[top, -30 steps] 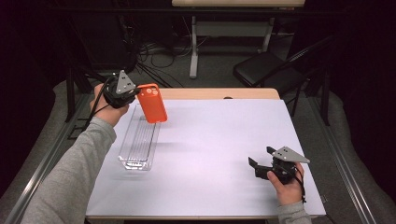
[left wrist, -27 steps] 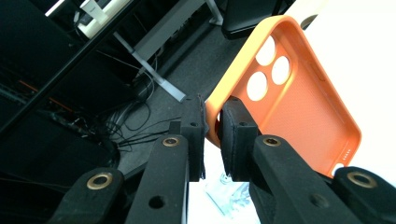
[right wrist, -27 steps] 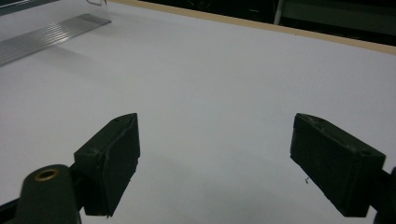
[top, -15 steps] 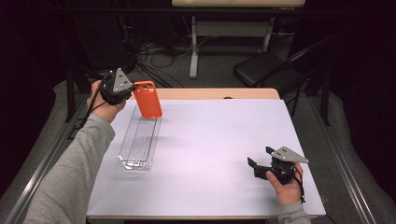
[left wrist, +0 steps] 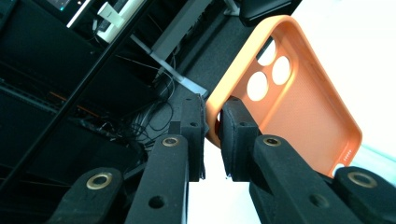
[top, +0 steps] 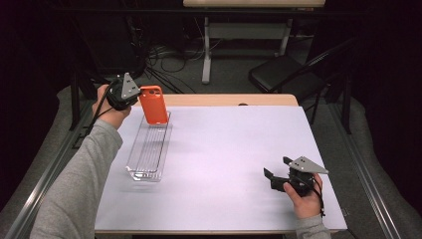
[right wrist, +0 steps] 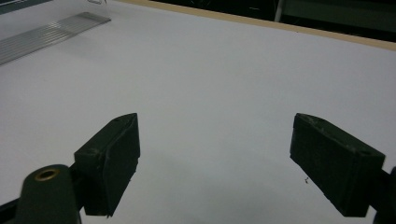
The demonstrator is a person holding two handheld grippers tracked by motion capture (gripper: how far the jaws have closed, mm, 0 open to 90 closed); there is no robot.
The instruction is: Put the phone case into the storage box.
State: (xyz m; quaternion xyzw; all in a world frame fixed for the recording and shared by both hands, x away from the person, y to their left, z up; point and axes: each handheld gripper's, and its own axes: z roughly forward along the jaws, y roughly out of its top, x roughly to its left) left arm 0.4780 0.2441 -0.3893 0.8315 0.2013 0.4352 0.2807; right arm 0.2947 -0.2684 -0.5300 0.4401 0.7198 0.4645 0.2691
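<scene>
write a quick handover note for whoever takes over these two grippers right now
Left gripper: shut on the rim of the orange silicone phone case, held above the far end of the clear ribbed plastic tray.
Right gripper: open, holding nothing, low over the white table at the near right.
Done: case gripped and lifted.
Left: probably setting the case into the tray, then letting go.
</scene>
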